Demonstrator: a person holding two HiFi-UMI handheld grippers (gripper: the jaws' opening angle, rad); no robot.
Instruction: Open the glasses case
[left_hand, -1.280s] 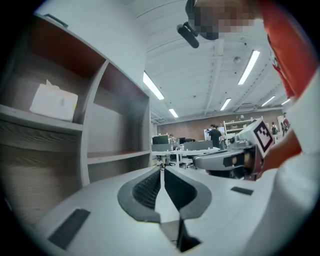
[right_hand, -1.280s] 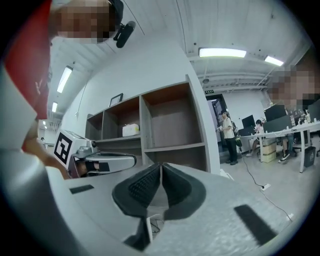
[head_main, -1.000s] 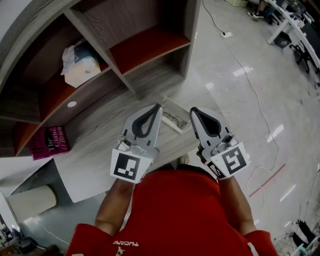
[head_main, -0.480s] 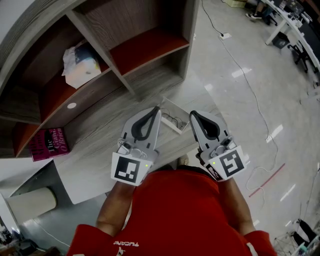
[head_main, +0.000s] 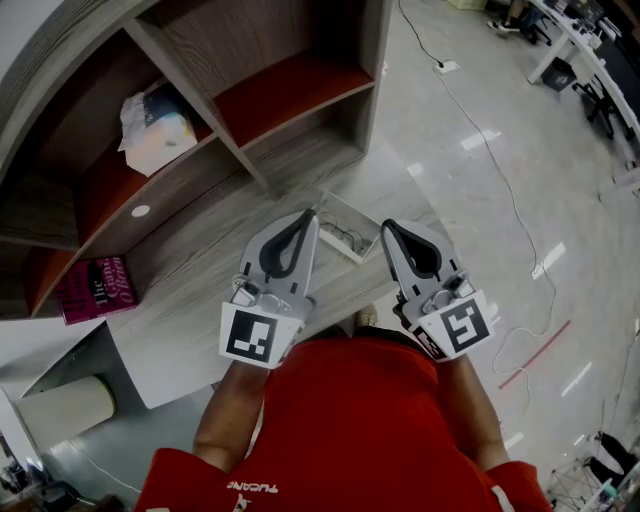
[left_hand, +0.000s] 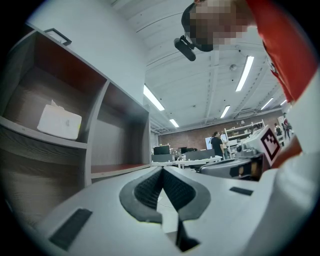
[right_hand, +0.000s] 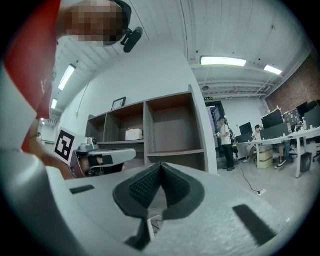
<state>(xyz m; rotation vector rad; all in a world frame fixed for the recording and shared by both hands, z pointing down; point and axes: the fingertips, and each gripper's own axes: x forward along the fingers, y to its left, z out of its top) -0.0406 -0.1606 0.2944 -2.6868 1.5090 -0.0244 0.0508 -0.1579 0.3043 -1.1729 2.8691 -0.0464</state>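
Plainly we count two tongs, the left tongs (head_main: 310, 214) and the right tongs (head_main: 389, 225), both pinched shut on nothing, side by side over the bench (head_main: 200, 290). One white glasses case (head_main: 345, 236) lies on the bench between their tips. One pink book (head_main: 97, 287) and one white packet (head_main: 155, 128) sit on the shelves, their print too small for us to read.

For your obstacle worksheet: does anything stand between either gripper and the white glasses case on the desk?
Nothing visible does. In the head view, the glasses case lies on the desk between the tips of the left gripper and right gripper, both with jaws shut.
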